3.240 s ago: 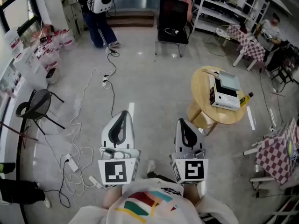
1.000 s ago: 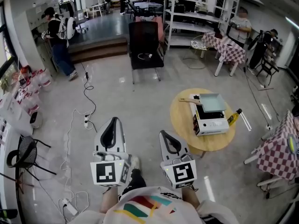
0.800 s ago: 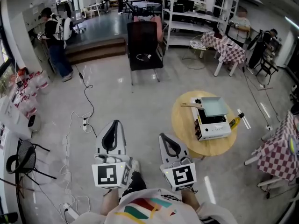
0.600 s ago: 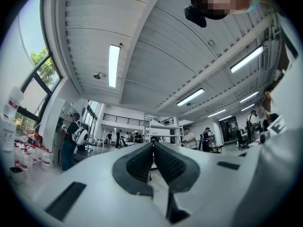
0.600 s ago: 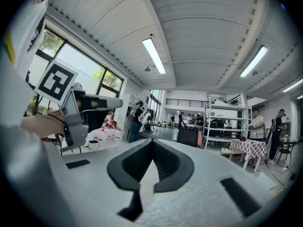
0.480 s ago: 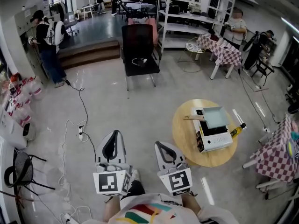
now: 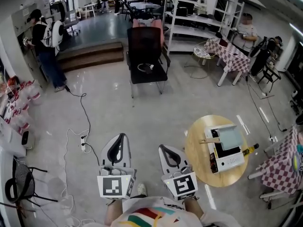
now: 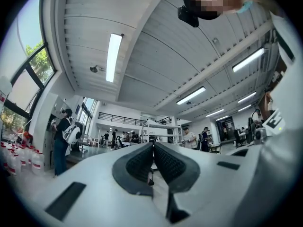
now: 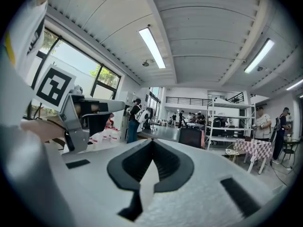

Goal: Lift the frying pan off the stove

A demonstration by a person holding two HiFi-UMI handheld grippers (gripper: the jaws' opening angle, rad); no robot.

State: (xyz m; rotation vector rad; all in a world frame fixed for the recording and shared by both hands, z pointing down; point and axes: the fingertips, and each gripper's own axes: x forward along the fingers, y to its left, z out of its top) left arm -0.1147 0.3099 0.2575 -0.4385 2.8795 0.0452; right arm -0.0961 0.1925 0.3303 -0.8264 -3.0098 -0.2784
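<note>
A square pale-green frying pan [image 7: 230,137] with a wooden handle [image 7: 210,140] sits on a white portable stove [image 7: 227,156]. The stove stands on a round wooden table [image 7: 196,156] at the right of the head view. My left gripper [image 7: 122,135] and right gripper [image 7: 161,147] hang side by side over the floor, well left of the table. Both are shut and hold nothing. In the left gripper view the left gripper [image 8: 153,144] has its pads pressed together. The right gripper [image 9: 152,141] points level into the room with its tips touching. Neither gripper view shows the pan.
A dark bottle [image 7: 250,149] lies at the table's right edge. A black chair [image 7: 147,56] stands ahead, and cables with a power strip [image 7: 85,141] trail on the floor to the left. Checked tables [image 7: 284,167] are at the right, shelves [image 7: 203,13] and several people behind.
The head view has shifted: the table with stove and pan has slid from the middle right down toward the lower right and now sits beside my right gripper. Both grippers stay shut.
</note>
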